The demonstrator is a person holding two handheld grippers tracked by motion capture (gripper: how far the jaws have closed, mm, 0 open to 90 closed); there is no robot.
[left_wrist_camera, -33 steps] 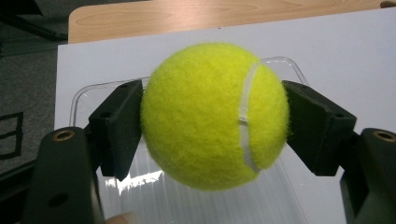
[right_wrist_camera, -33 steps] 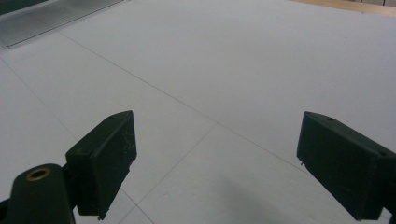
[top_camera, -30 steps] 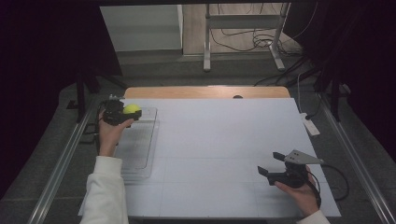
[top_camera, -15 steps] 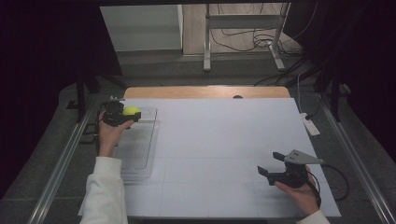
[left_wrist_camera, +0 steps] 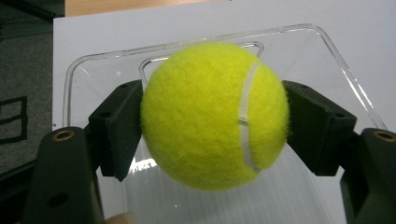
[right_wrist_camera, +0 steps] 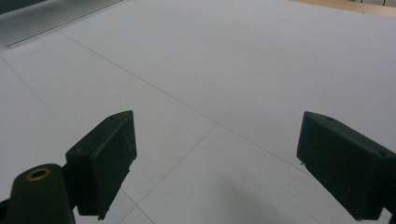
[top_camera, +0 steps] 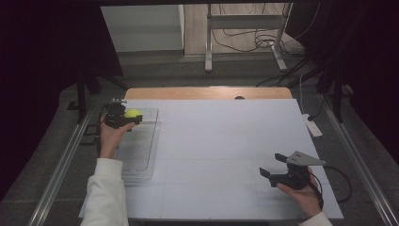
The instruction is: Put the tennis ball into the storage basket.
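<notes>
Jaws of the left gripper clamp an unmarked tennis ball; the right gripper gapes wide, empty.

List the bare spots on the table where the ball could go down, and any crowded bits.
Most of the white table sheet is bare: the wide stretch between the clear plastic tray and the right tongs, open. The tray floor under the left tongs, shut on the tennis ball, is also bare. Crowded only at the far-left edge and the near-right corner, around the hands.
</notes>
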